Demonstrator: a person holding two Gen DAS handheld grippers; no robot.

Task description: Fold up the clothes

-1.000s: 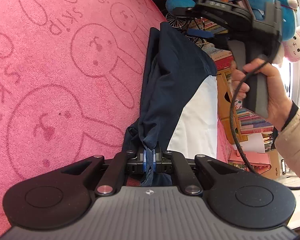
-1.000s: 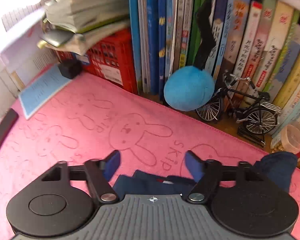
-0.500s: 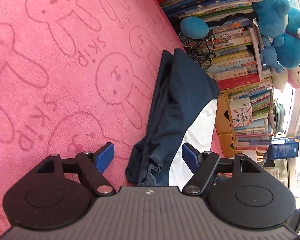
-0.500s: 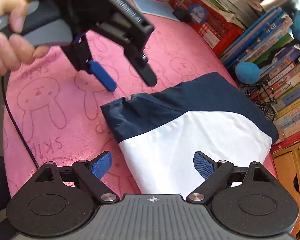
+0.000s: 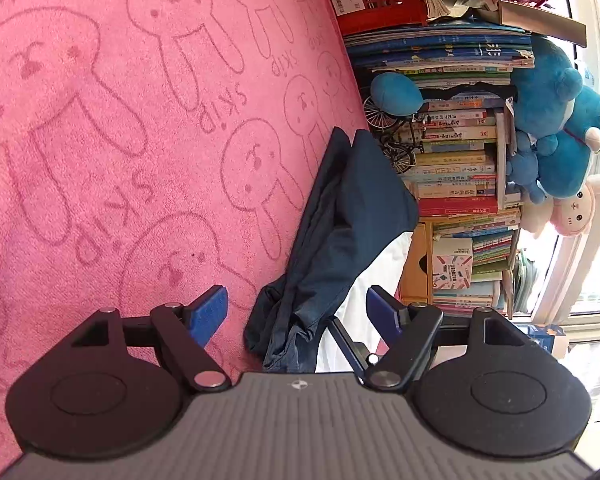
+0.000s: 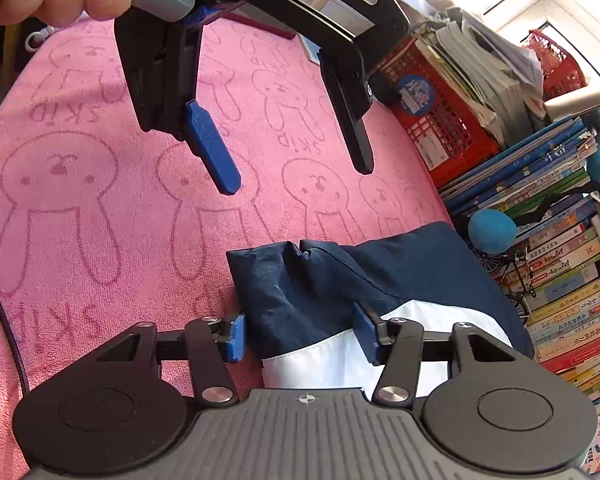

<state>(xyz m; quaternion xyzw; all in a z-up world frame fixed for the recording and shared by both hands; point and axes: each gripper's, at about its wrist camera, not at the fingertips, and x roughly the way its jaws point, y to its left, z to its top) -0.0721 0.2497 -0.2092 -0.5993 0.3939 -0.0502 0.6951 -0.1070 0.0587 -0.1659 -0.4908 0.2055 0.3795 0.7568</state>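
We count one folded garment, two grippers, one pink towel, two red baskets, one toy bicycle.

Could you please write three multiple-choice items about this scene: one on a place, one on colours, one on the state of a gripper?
1. Where does the folded garment lie?
A. on the pink rabbit-print cloth
B. in the red basket
C. on the stacked books

2. Which colours does the garment show?
A. red and grey
B. navy and white
C. all green

3. How is the left gripper?
A. shut on the garment
B. shut on nothing
C. open, raised above the cloth

Answers:
1. A, since pink cloth shows around the garment's edges.
2. B, since a navy part meets a white panel.
3. C, since its blue pads stand wide apart, clear of the fabric.
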